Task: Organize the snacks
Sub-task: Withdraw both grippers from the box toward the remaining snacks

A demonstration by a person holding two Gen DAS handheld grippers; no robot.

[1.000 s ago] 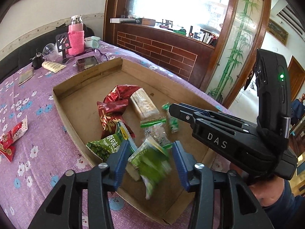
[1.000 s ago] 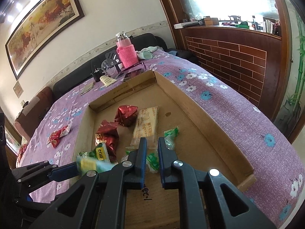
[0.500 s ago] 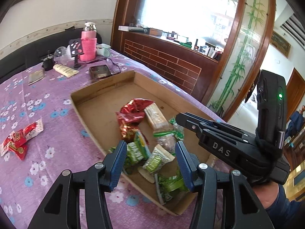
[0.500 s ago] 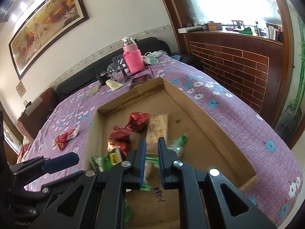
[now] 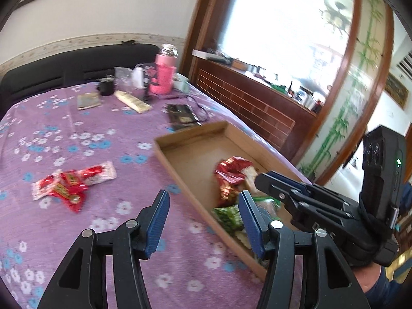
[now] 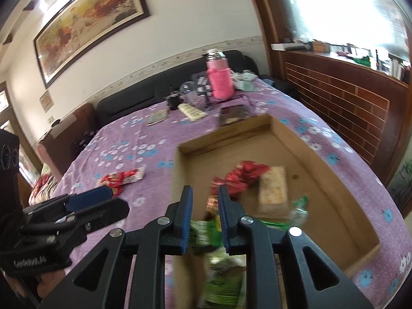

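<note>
A shallow cardboard box (image 5: pixel 180 170) (image 6: pixel 309 139) on the purple flowered cloth holds red packets (image 5: pixel 231 175) (image 6: pixel 244 172), a beige packet (image 6: pixel 273 188) and green packets (image 5: pixel 228 216) (image 6: pixel 221 270). More red snack packets (image 5: pixel 72 180) (image 6: pixel 121 179) lie on the cloth left of the box. My left gripper (image 5: pixel 203 206) hangs over the box's left wall, its jaws opening with nothing between them. My right gripper (image 6: pixel 204 193) hovers above the box's near left part, jaws opening to a narrow gap and holding nothing. Each gripper shows in the other's view (image 5: pixel 283 188) (image 6: pixel 97 198).
At the table's far end stand a pink bottle (image 5: pixel 163 74) (image 6: pixel 220 79), a dark cup, a pale packet (image 5: pixel 132 100) and a dark pouch (image 5: pixel 181 113). A black sofa runs behind. A brick-patterned wooden ledge (image 6: pixel 360 108) borders the right side.
The green packet between my left jaws dropped into the box. Both grippers drew back and up; the left swung left over the cloth. The right jaws parted slightly.
</note>
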